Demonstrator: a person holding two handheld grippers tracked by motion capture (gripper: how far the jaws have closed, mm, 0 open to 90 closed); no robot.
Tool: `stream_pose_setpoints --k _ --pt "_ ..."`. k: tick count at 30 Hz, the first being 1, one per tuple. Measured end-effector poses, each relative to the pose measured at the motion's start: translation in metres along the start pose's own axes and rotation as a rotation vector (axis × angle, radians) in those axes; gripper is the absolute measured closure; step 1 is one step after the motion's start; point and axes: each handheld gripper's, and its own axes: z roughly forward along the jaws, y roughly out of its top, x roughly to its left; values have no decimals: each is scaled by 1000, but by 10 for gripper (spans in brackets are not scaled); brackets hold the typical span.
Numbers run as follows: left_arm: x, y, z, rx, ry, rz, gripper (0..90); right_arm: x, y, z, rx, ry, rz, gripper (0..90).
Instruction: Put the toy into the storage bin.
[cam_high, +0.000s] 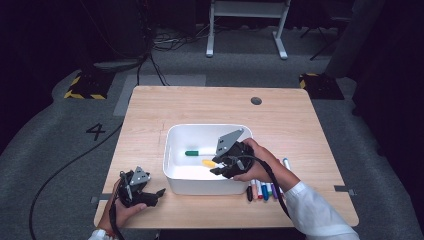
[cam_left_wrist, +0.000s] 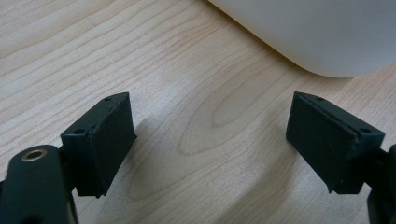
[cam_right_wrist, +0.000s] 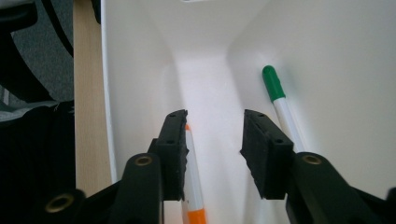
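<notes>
A white bin (cam_high: 172, 150) stands mid-table, and its rounded corner (cam_left_wrist: 317, 32) fills the top of the left gripper view. Inside it lie a green-capped marker (cam_high: 197, 152) (cam_right_wrist: 275, 88) and an orange-and-yellow marker (cam_high: 209, 163) (cam_right_wrist: 192, 163). My right gripper (cam_high: 220, 167) (cam_right_wrist: 215, 121) reaches down into the bin. Its jaws stand apart, and the orange marker lies against the inner face of the left one while the other pad is clear of it. My left gripper (cam_high: 159, 192) (cam_left_wrist: 210, 116) rests low over bare wood by the bin's near left corner, open, with nothing between its jaws.
Several coloured markers (cam_high: 262, 190) lie side by side on the table (cam_high: 150, 110) just right of the bin's near corner, under my right forearm. One more marker (cam_high: 286, 163) lies beyond them. A round cable hole (cam_high: 256, 100) sits near the far edge.
</notes>
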Motion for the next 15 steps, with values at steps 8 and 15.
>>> stream_pose_setpoints --k 8,15 --pt "0 0 0 1 0 0 154 -4 -7 -19 -80 -52 8 523" --pt "0 0 0 0 0 -2 154 -6 -22 -56 -170 -162 57 426"
